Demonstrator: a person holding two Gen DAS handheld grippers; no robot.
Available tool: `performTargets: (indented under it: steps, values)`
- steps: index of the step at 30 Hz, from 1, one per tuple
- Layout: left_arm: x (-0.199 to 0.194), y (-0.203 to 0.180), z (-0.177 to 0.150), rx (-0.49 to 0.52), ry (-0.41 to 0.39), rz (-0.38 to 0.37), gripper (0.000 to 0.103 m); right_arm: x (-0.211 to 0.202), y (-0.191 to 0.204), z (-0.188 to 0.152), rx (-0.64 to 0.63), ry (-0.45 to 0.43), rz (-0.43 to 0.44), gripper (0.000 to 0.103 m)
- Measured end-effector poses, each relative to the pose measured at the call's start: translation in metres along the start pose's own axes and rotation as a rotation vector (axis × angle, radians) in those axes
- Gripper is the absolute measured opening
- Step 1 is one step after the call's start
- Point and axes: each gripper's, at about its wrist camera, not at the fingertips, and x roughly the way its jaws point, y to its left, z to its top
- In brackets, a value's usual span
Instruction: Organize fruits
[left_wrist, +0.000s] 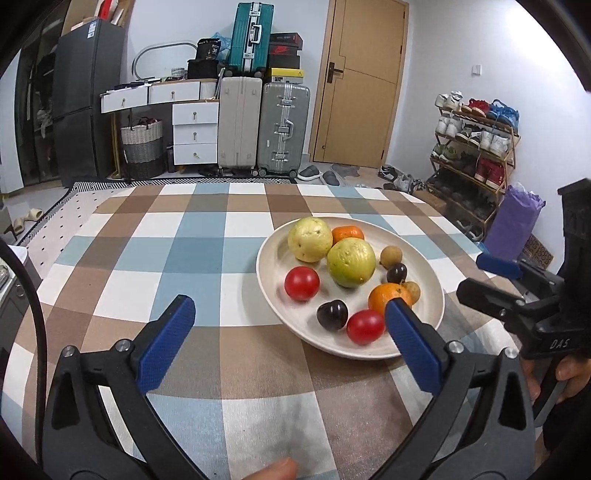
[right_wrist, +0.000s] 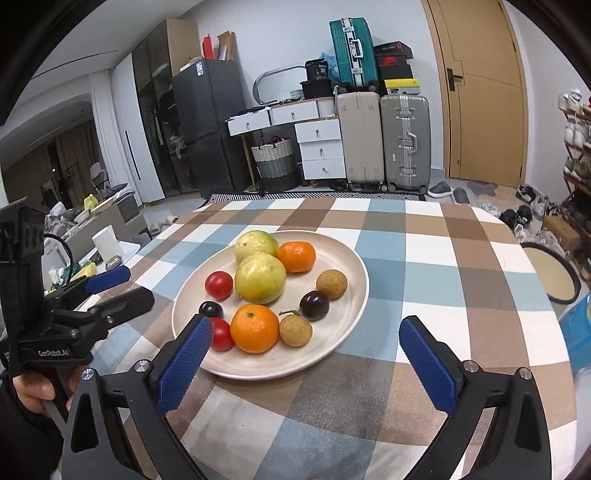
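Note:
A cream plate (left_wrist: 273, 295) (right_wrist: 351, 266) on the checked tablecloth holds two green guavas (left_wrist: 351, 262) (right_wrist: 260, 278), two oranges (left_wrist: 384, 297) (right_wrist: 255, 328), two red tomatoes (left_wrist: 301, 283) (right_wrist: 219, 284), two dark plums (left_wrist: 332, 314) (right_wrist: 314, 305) and two brown longans (left_wrist: 390, 257) (right_wrist: 331, 283). My left gripper (left_wrist: 290, 308) is open and empty, just short of the plate's near-left rim. My right gripper (right_wrist: 304, 332) is open and empty, over the plate's near edge. Each gripper also shows in the other's view, the right (left_wrist: 495, 275) and the left (right_wrist: 110, 282).
The checked tablecloth (left_wrist: 184, 258) (right_wrist: 443, 277) covers the table to the left of and behind the plate. Suitcases (left_wrist: 282, 129), white drawers (left_wrist: 195, 133), a fridge (left_wrist: 86, 96), a door (left_wrist: 362, 81) and a shoe rack (left_wrist: 476, 147) stand beyond the far edge.

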Motion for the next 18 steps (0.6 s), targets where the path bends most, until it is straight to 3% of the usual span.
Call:
performTargets:
  steps: [18]
  values:
    - [-0.0056,-0.0105,-0.0032,0.047,-0.006,-0.003,0.102,-0.0067,0.0079,-0.0012,-0.029,-0.035,0.000,0.103]
